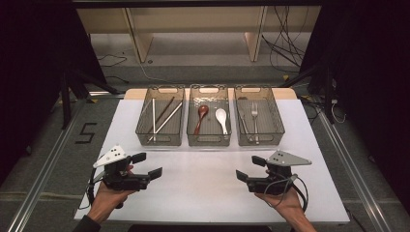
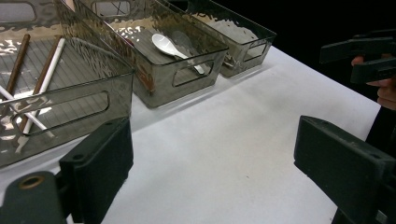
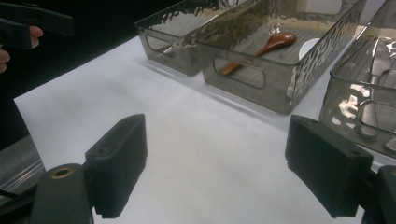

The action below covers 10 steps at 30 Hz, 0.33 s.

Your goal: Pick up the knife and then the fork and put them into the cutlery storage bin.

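Your left gripper (image 1: pixel 146 165) sits at the lower left of the high view, jaws spread wide and holding nothing, above bare white table (image 1: pixel 203 193). Your right gripper (image 1: pixel 250 168) mirrors it at the lower right, jaws likewise apart and empty. Both point inward, toward each other.

Stock nearest to you, in a row across the middle of the high view:
- Left bin (image 1: pixel 160 116): smoky clear plastic, rippled walls, slotted handle. Holds white chopsticks (image 1: pixel 153 118) and brown chopsticks (image 1: pixel 165 109), lying crossed.
- Middle bin (image 1: pixel 209 116): same make. Holds a reddish-brown spoon (image 1: pixel 201 117) and a white spoon (image 1: pixel 221 119), side by side, bowls toward the far end.
- Right bin (image 1: pixel 258 116): same make. Holds a metal fork (image 1: pixel 255 117), tines to the far end, with another metal piece beside it that you cannot identify.

The three bins stand just beside one another, well apart from both grippers.
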Available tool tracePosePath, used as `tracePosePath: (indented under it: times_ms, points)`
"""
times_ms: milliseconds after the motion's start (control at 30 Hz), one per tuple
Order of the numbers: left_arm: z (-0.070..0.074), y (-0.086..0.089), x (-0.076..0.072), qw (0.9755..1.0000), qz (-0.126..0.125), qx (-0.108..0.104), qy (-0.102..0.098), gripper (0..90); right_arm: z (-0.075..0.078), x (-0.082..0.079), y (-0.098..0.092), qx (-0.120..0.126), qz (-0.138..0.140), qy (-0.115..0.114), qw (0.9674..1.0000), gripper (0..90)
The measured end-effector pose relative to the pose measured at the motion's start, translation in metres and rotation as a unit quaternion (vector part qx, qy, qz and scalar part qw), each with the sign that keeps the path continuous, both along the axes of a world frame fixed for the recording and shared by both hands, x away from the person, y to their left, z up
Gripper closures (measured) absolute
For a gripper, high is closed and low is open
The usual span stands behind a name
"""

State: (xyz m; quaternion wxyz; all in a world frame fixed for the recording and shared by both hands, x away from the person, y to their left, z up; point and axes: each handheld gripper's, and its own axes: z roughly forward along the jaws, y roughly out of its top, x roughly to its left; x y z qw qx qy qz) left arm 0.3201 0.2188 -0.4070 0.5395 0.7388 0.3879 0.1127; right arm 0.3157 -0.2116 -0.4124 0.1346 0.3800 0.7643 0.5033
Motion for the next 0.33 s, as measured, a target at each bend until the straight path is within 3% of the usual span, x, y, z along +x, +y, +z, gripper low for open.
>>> tracePosePath:
  times_ms: [333]
  points:
    - [0.0002,-0.0001,0.0002,1.0,-0.001,0.001,-0.001,11.1,0.0001,-0.0002,0.0005,-0.002,0.001,-0.004,1.0,21.8]
